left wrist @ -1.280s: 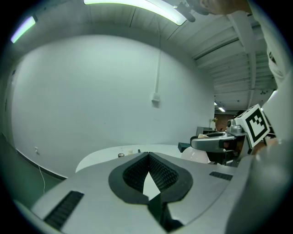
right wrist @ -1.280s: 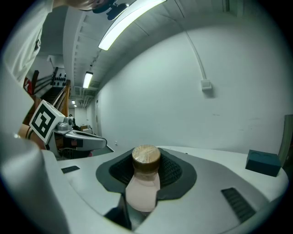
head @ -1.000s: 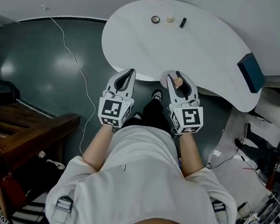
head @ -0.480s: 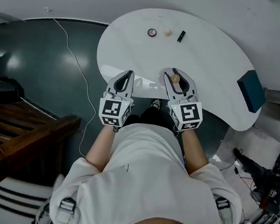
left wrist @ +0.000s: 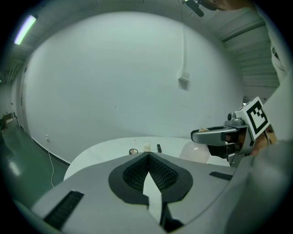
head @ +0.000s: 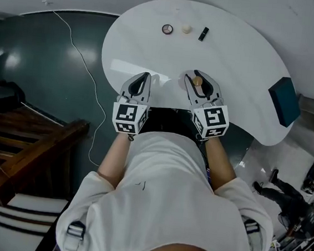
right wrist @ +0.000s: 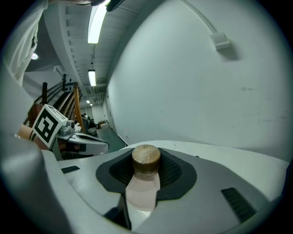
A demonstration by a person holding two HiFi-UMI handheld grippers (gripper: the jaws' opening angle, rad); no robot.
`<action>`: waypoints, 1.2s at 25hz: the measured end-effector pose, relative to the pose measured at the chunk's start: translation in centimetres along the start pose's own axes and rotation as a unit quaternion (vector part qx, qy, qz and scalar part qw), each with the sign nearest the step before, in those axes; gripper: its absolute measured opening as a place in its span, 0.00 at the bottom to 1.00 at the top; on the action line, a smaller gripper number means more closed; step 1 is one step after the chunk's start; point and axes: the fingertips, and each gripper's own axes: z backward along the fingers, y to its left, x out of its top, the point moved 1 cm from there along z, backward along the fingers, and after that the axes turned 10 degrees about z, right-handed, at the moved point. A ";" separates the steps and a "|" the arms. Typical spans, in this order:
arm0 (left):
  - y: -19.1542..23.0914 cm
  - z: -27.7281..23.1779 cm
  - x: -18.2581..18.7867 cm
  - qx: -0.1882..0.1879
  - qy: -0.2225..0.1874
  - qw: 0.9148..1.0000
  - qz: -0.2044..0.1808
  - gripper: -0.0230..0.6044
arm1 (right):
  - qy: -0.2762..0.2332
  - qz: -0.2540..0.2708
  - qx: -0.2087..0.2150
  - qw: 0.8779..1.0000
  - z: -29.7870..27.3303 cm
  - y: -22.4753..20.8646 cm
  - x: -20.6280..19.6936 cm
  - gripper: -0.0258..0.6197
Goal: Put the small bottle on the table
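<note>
The small bottle (right wrist: 145,176) has a clear pale body and a round wooden stopper, and stands upright between my right gripper's black pads. My right gripper (head: 196,79) is shut on it, just over the near edge of the white table (head: 242,53). In the head view only the bottle's stopper (head: 197,82) shows between the jaws. My left gripper (head: 145,77) hovers beside it at the same edge, jaws shut and empty. In the left gripper view the closed tips (left wrist: 147,156) meet, and the bottle (left wrist: 196,152) shows hazily under the right gripper (left wrist: 215,135).
At the table's far side lie a small ring (head: 167,29), a cream round piece (head: 186,29) and a short black piece (head: 203,33). A teal box (head: 285,101) sits at the right edge. A white cable (head: 87,70) runs over the dark floor; wooden stairs (head: 26,147) stand left.
Both grippers have moved forward from over the floor to over the table's near edge. The bottle stays in the right gripper.
</note>
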 end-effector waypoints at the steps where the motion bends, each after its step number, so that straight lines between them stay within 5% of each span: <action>1: 0.3 -0.4 -0.2 -0.001 0.005 1.000 0.001 0.06 | 0.005 -0.004 0.001 1.000 -0.5 -0.1 -0.3 0.22; 17: 7.0 -6.2 -3.4 -0.045 0.096 0.994 0.007 0.06 | 0.077 -0.065 -0.007 0.995 -10.2 -0.7 -3.8 0.22; 30: 10.8 -8.1 -4.3 -0.044 0.124 0.991 0.028 0.06 | 0.114 -0.065 0.010 0.991 -17.1 -1.2 -4.7 0.22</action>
